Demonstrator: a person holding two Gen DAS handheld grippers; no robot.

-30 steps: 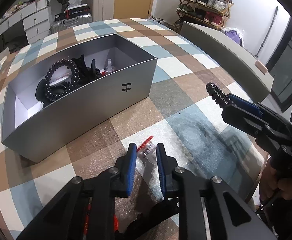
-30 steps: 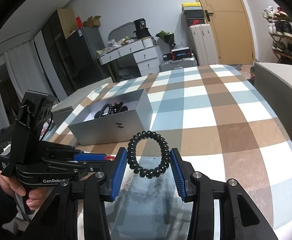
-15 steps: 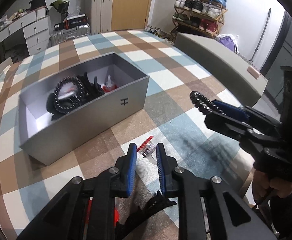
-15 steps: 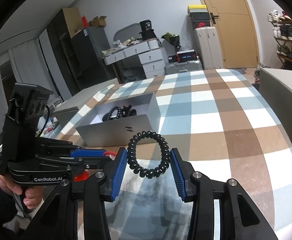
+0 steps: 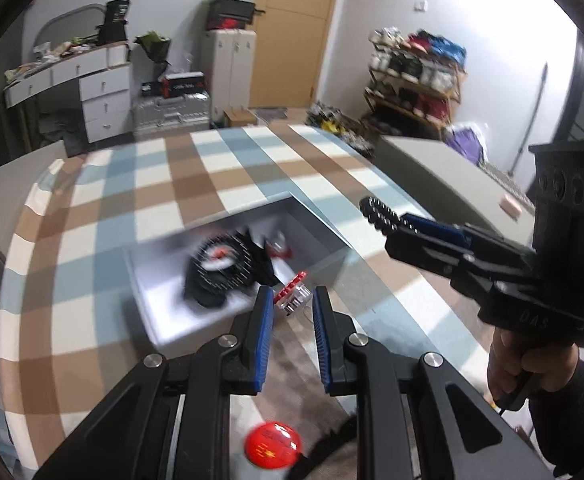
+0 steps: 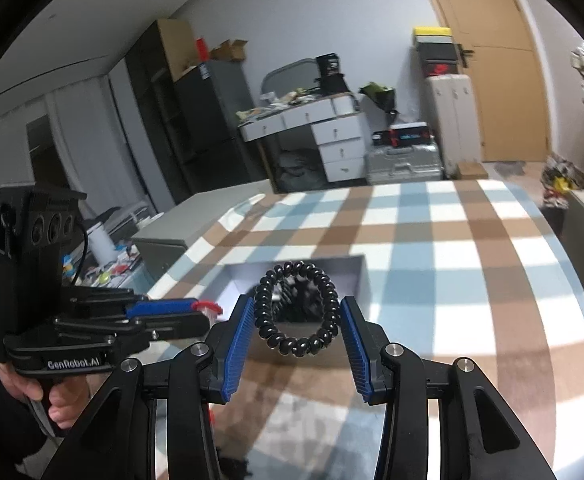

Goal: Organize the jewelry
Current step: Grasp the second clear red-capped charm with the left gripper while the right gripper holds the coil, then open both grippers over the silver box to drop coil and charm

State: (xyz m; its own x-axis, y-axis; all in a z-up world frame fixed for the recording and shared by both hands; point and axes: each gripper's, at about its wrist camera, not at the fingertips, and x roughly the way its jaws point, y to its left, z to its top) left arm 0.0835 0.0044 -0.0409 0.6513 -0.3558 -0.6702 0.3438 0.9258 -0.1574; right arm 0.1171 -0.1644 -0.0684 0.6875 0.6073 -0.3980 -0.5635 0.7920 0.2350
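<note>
My left gripper [image 5: 292, 294] is shut on a small clear hair clip with a red strip [image 5: 293, 294], held in the air just before the near wall of the open grey box [image 5: 315, 220]. In the box lie a black bead bracelet [image 5: 220, 264] and other dark pieces, all blurred. My right gripper [image 6: 296, 304] is shut on a black spiral hair tie [image 6: 295, 347], which stands upright between the blue pads, with the box [image 6: 355, 280] behind it. From the left wrist, that hair tie [image 5: 373, 212] hovers beside the box's right end. From the right wrist, the left gripper [image 6: 202, 312] sits level on the left.
The box stands on a table with a blue, brown and white checked cloth [image 5: 152, 184]. A red round item [image 5: 272, 444] lies on the cloth under my left gripper. A grey bench [image 5: 431, 164] runs along the table's right side. Drawers and suitcases [image 6: 403, 160] stand behind.
Both grippers have risen and moved toward the box, each keeping its hold. The box now sits right behind the fingertips in both views, and more of the room shows.
</note>
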